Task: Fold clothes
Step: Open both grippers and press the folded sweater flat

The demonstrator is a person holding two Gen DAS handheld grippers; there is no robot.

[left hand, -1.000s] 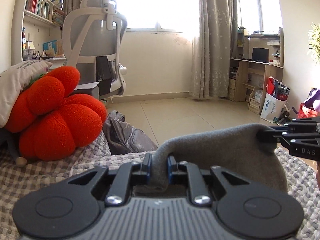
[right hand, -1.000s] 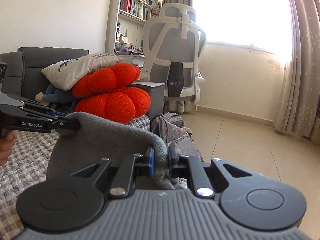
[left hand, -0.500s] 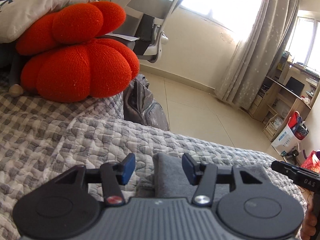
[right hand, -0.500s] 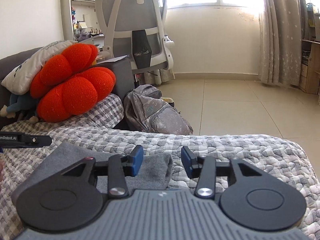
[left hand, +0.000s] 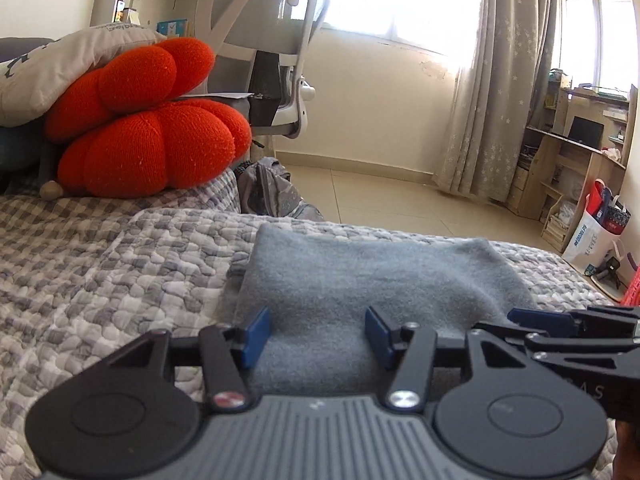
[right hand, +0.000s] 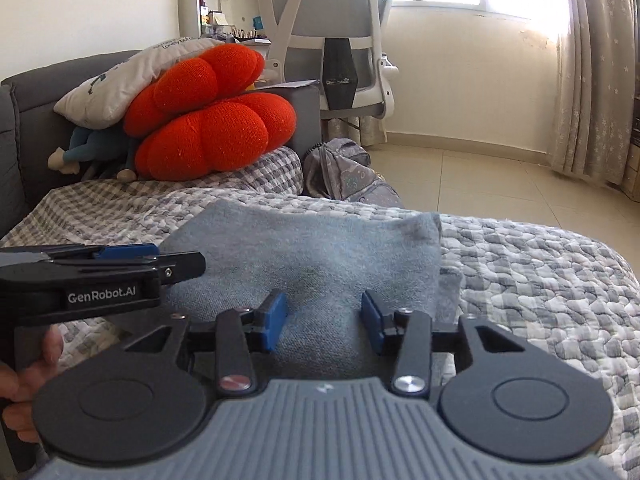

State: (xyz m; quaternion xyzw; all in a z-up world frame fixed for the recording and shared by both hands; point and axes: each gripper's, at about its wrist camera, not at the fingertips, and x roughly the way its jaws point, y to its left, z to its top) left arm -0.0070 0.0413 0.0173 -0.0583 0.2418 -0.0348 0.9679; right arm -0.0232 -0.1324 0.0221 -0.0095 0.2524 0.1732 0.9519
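Note:
A grey fleece garment (left hand: 372,276) lies folded flat on the quilted bed cover (left hand: 120,272); it also shows in the right wrist view (right hand: 312,252). My left gripper (left hand: 318,334) is open and empty, its blue pads just over the garment's near edge. My right gripper (right hand: 320,320) is open and empty too, over the same near edge. The left gripper appears from the side in the right wrist view (right hand: 160,260). The right gripper shows at the right edge of the left wrist view (left hand: 528,320).
An orange pumpkin-shaped cushion (right hand: 208,128) and a white pillow (right hand: 120,80) lie at the bed's head. A grey backpack (right hand: 344,176) leans by the bed on the tiled floor. A white office chair (right hand: 332,40) stands behind. A desk and bags (left hand: 592,216) are at far right.
A second ago both grippers were shut on the lifted garment. They lowered it onto the bed and opened; now they have drawn back slightly from the flat folded garment.

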